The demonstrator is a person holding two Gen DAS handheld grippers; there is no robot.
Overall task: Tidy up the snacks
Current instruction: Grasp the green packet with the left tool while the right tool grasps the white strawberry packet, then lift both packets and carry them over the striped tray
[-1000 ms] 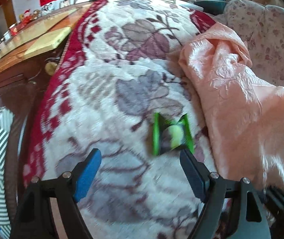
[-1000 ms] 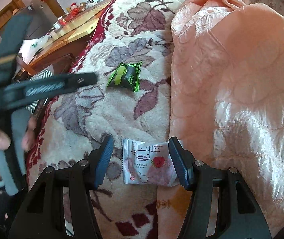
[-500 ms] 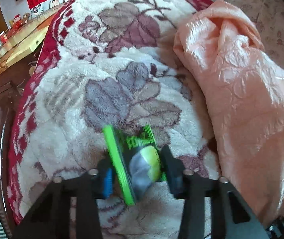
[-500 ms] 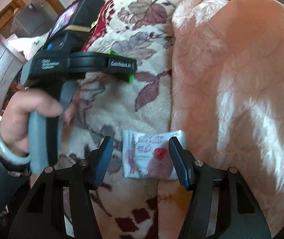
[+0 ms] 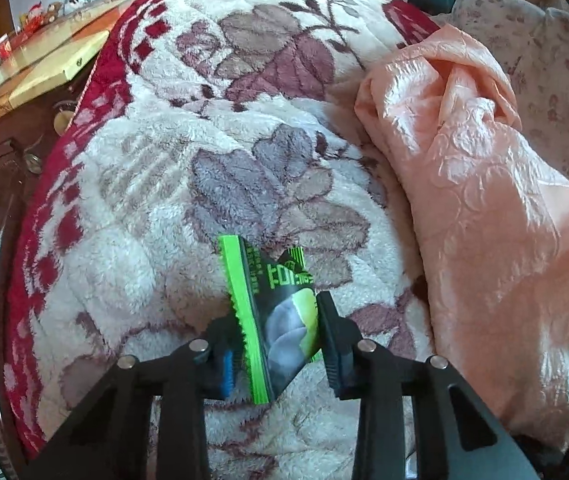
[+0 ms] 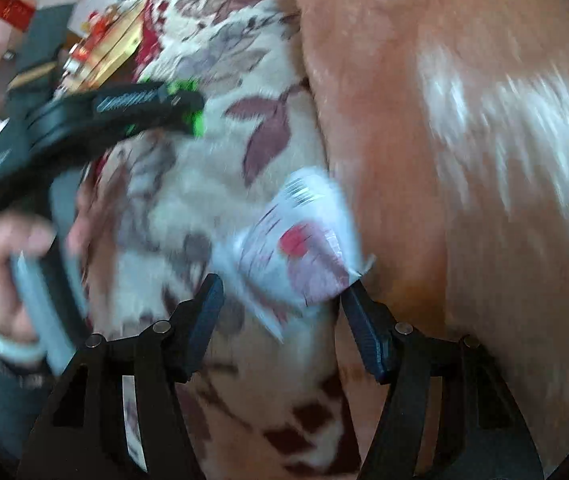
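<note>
Left wrist view: left gripper point(image 5: 280, 344) fingers pinch a green snack packet point(image 5: 272, 316) above the floral blanket point(image 5: 156, 184). Right gripper point(image 6: 284, 308) fingers spread around a white packet point(image 6: 296, 248), blurred.

We see green lettering on the green snack packet point(image 5: 280, 308), but we cannot read it. Print and a barcode on the white snack packet point(image 6: 300, 252) are blurred.

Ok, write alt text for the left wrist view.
The left gripper is shut on a green snack packet, pinching it upright between its two fingers just above a fluffy floral blanket. A crumpled peach quilt lies to the right, and a wooden table stands at far left.
</note>
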